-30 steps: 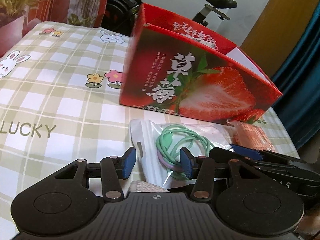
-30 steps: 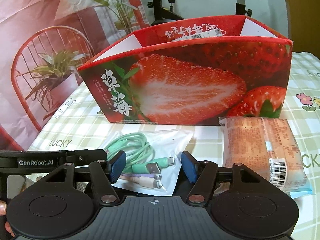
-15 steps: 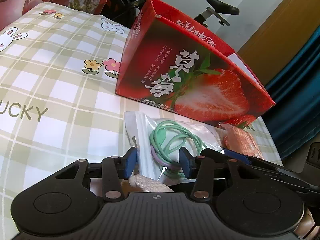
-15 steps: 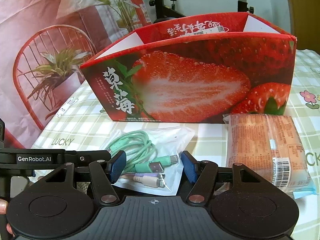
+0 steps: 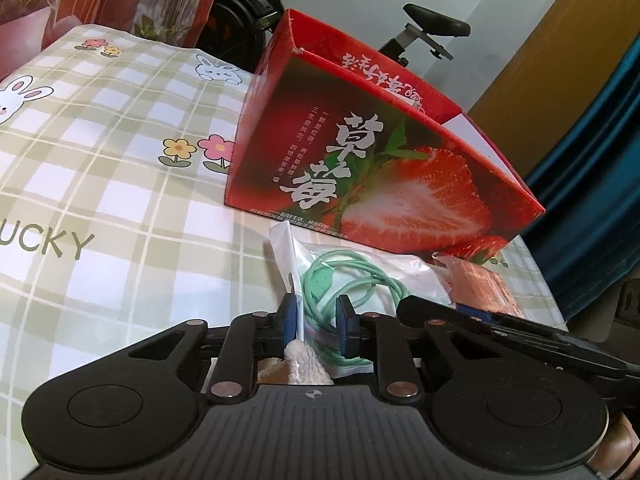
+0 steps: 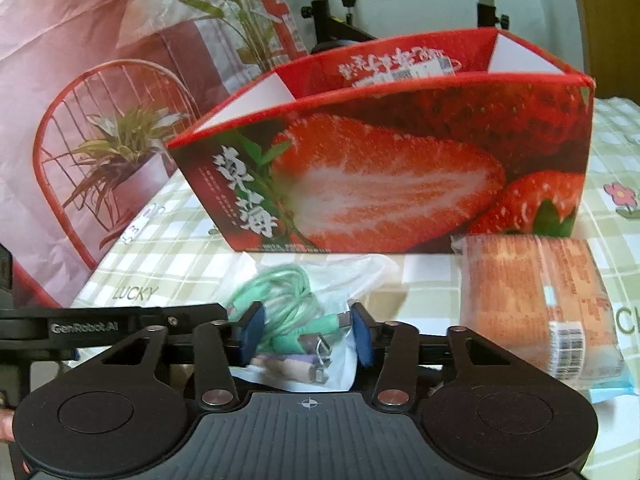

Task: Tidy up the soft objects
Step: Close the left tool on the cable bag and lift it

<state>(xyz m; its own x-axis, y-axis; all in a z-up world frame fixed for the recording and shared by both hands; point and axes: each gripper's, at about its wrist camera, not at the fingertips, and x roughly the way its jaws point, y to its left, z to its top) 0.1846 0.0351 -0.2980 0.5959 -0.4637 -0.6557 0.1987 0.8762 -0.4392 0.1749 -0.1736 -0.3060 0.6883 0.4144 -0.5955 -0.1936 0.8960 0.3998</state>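
A clear bag with a coiled green cable (image 5: pixel 360 276) (image 6: pixel 288 300) lies on the checked tablecloth in front of a red strawberry box (image 5: pixel 380 168) (image 6: pixel 400 168). My left gripper (image 5: pixel 318 322) has its jaws closing on the bag's left edge, which stands pinched upright between the pads. My right gripper (image 6: pixel 307 334) has its jaws closing too, with the bag's plug end bunched between the pads. A wrapped orange cake packet (image 6: pixel 536 304) (image 5: pixel 480 284) lies flat to the right of the bag, untouched. A beige textured lump (image 5: pixel 304 364) shows just under the left fingers.
The open-topped box stands close behind the bag. The checked tablecloth (image 5: pixel 100 200) stretches away to the left of the box. An exercise bike (image 5: pixel 432 28) stands beyond the table. A red printed backdrop with plants (image 6: pixel 100 120) hangs at the table's far side.
Both grippers' jaws have narrowed onto the cable bag. The bag, flat before, is now crumpled and pushed up between the pads. Neither hand has shifted place.
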